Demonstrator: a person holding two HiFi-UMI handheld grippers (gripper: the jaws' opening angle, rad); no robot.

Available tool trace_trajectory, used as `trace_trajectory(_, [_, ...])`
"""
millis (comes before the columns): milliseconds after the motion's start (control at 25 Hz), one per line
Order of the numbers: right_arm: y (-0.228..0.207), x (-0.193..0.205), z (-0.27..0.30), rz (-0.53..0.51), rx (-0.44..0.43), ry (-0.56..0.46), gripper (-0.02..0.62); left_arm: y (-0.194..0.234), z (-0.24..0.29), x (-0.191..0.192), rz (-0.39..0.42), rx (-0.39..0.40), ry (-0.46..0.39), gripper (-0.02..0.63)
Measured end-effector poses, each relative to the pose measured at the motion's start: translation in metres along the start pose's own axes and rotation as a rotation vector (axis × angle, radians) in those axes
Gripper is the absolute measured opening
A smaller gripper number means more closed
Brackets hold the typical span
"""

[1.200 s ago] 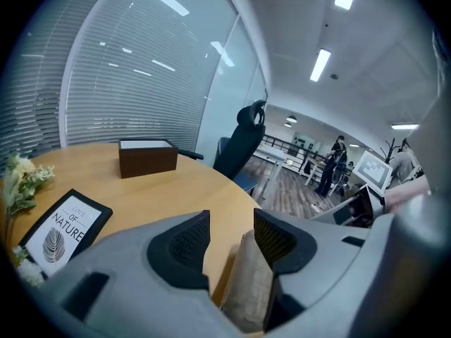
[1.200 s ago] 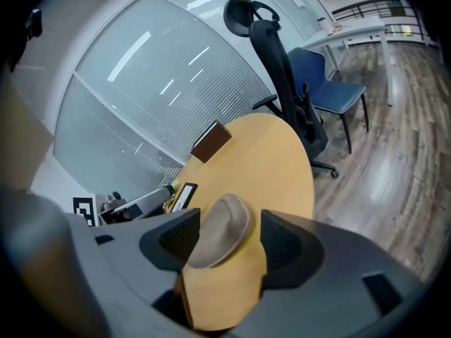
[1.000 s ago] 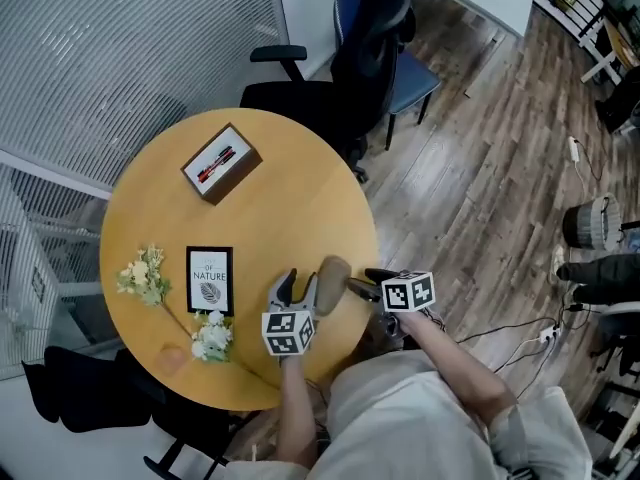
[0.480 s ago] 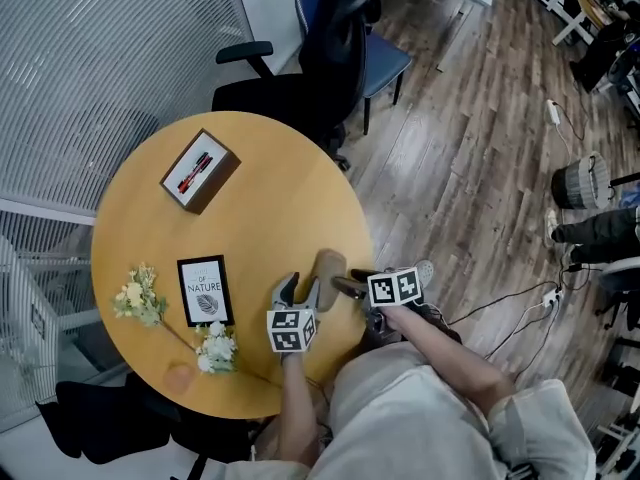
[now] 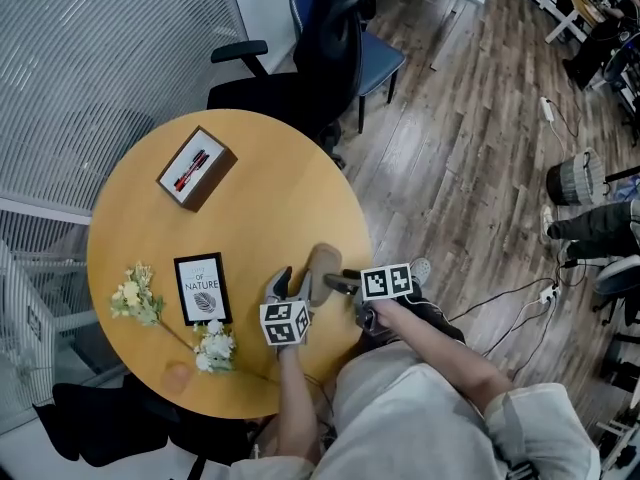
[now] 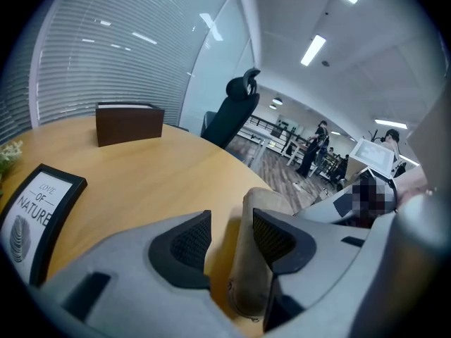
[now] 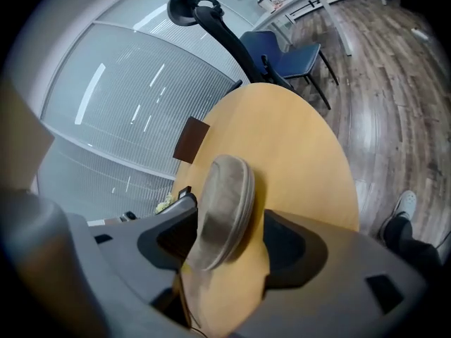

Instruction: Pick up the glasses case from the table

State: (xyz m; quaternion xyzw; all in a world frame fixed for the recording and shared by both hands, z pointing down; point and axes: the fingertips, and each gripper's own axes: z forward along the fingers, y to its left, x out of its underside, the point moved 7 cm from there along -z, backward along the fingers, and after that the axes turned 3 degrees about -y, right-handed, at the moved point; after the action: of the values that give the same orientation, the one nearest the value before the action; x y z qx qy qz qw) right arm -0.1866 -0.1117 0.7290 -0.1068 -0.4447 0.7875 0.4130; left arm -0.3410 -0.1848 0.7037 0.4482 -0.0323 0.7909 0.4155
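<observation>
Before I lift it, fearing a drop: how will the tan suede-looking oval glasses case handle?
The tan suede-looking oval glasses case holds a rounded shell shape, probably stiff. Its matte, fuzzy surface likely resists slipping. Near the edge of the round wooden table, a push might drop it.

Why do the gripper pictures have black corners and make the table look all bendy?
Left gripper view: a wide-angle lens darkens the corners and curves the blinds. Right gripper view: same bending; the round table looks like an oval, and the glasses case, so close to the camera, is soft. Head view: straighter lines, evenly lit.
</observation>
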Motion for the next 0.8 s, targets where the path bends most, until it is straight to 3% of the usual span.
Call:
trace_trajectory(320, [-0.001,0.001,0.012,0.093,-0.026,-0.017,0.273,0.007,-0.001,0.005,-0.051,-0.015,-0.020,0.184])
trace_trajectory(800, [0.008,0.005,0.029,0.122,-0.038,-0.009,0.275,0.014,-0.008,0.010,-0.094,-0.046,-0.023,0.183])
